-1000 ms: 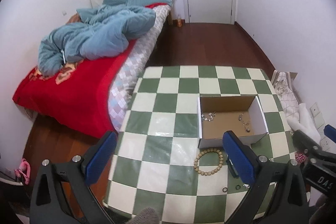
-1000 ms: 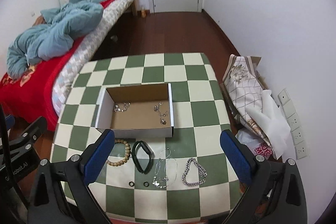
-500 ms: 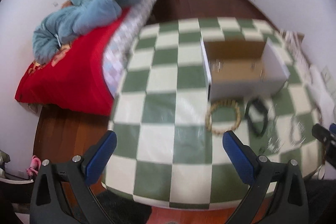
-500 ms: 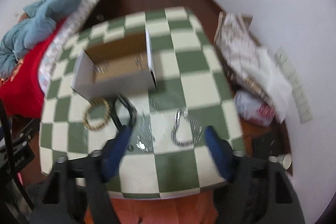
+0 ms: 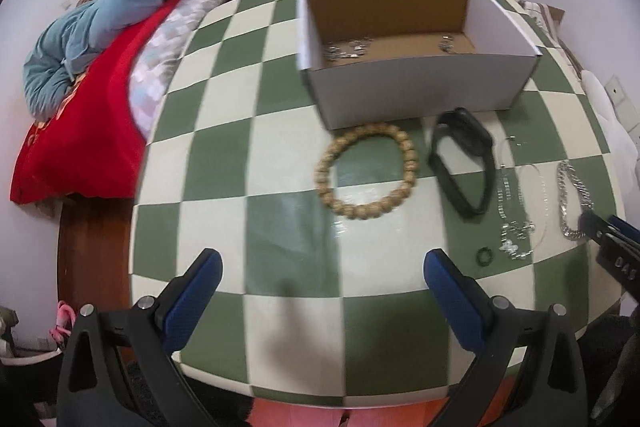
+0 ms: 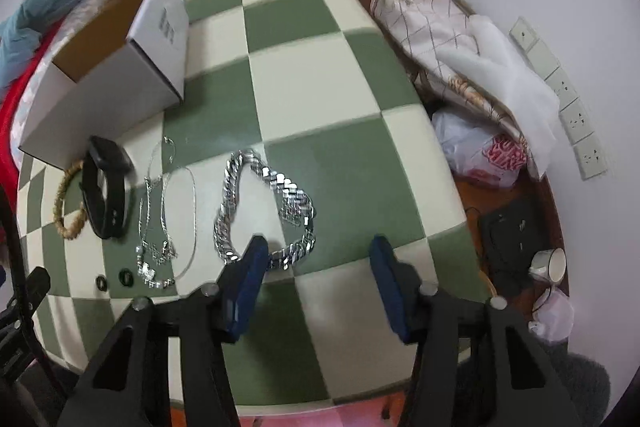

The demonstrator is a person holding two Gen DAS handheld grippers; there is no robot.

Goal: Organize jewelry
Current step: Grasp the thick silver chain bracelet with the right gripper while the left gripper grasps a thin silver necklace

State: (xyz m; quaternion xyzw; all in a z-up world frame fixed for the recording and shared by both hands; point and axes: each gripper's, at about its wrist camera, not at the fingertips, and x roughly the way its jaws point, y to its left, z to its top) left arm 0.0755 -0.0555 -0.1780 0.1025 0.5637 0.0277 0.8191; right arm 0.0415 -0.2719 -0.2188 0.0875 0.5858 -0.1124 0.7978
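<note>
two tools hang over the checked surface (image 5: 280,235); left tool (image 5: 322,273) gapes wide, empty; right tool (image 6: 316,255) is closing above the chain (image 6: 256,203), not gripping it.

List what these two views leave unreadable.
- Box contents: left view, near wall hides most; right view shows no inside.
- Chain near end: right view, behind a finger.
- Right gripper, jaws closing: touching the chain? Unclear.
- Rings: too small.
</note>
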